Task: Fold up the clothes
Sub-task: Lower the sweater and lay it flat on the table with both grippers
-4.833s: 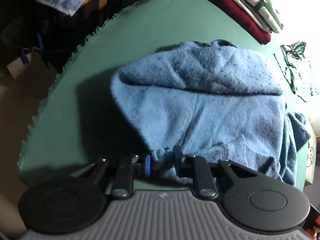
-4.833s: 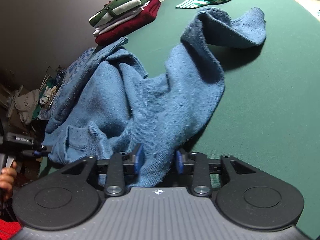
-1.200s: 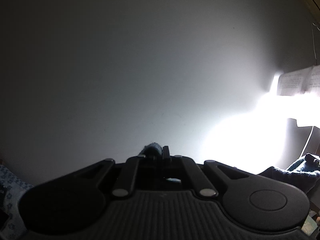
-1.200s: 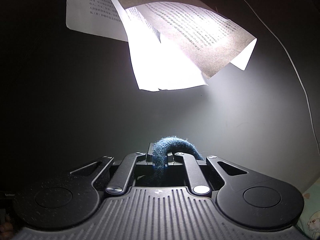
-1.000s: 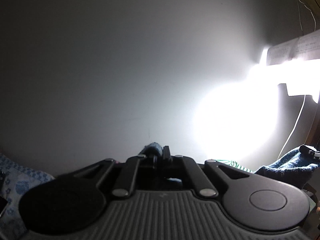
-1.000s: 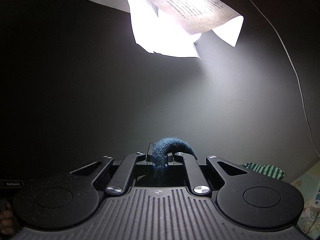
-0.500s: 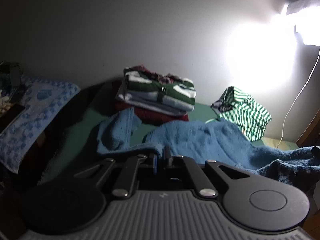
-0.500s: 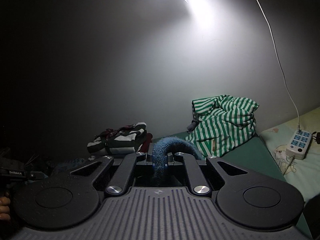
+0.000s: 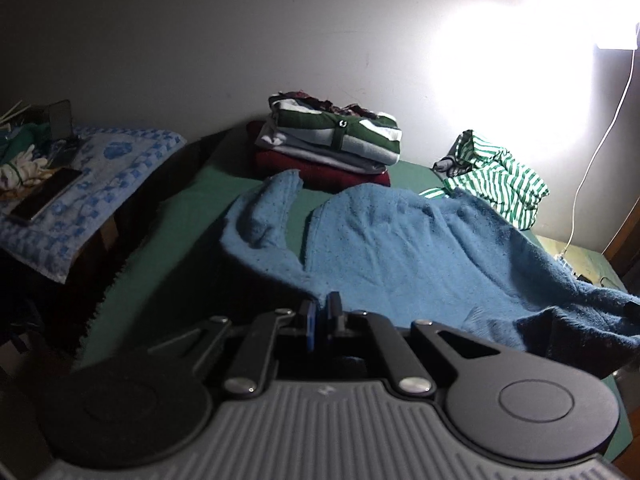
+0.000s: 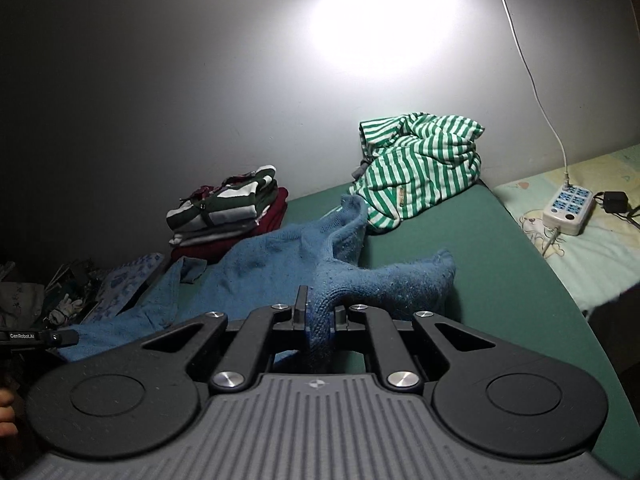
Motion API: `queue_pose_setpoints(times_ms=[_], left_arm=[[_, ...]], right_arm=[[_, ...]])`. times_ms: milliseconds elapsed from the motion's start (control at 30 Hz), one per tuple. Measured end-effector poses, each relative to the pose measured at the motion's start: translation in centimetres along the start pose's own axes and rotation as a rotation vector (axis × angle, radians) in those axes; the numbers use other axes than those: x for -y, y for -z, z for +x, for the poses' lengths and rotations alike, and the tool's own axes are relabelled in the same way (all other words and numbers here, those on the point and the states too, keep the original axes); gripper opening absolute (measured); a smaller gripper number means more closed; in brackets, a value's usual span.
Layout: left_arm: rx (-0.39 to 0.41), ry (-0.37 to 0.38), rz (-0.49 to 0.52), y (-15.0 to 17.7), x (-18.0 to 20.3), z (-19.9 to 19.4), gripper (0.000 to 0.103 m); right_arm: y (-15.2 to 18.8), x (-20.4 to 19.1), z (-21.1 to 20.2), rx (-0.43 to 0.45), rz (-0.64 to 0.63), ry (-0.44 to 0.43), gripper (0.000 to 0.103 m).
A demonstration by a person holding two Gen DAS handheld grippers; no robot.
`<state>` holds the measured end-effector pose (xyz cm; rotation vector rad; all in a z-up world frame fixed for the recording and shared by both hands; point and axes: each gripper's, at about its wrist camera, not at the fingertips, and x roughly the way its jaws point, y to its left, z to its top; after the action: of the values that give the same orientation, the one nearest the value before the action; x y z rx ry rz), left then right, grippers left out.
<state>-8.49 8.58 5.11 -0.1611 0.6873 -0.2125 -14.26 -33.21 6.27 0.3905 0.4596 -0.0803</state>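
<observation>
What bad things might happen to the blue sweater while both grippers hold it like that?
The left gripper pinches only a thin edge of the blue sweater, so it might slip free. The sleeve lies bunched and could fold in crooked. The sweater's far edge reaches close to the striped shirt and might drag it.

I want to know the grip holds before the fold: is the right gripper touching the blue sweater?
Touching. The right wrist view shows the right gripper shut on a bunched edge of the blue sweater, cloth pinched between both fingers.
</observation>
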Motion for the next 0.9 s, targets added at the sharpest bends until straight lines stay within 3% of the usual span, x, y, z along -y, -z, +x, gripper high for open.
queue_pose_setpoints(times_ms=[367, 533, 667, 767, 900], left_arm=[[-0.097, -0.074, 0.015, 4.3, -2.1, 0.8, 0.001], [-0.117, -0.070, 0.041, 4.9, -2.4, 0.2, 0.001], [-0.096, -0.002, 0.134, 4.4, -0.6, -0.1, 0.010], [-0.105, 0.070, 0.207, 4.1, 1.4, 1.4, 0.034], [-0.161, 0.145, 0.232, 4.1, 3.1, 5.2, 0.035]], right_arm=[[6.5, -0.7, 1.5, -0.196, -0.087, 0.108, 0.008], [8.1, 0.0, 2.6, -0.264, -0.110, 0.163, 0.008], [8.7, 0.7, 3.1, -0.304, -0.105, 0.179, 0.009], [9.1, 1.1, 3.7, -0.341, -0.100, 0.210, 0.015], [8.3, 2.0, 2.4, -0.318, -0.049, 0.255, 0.023]])
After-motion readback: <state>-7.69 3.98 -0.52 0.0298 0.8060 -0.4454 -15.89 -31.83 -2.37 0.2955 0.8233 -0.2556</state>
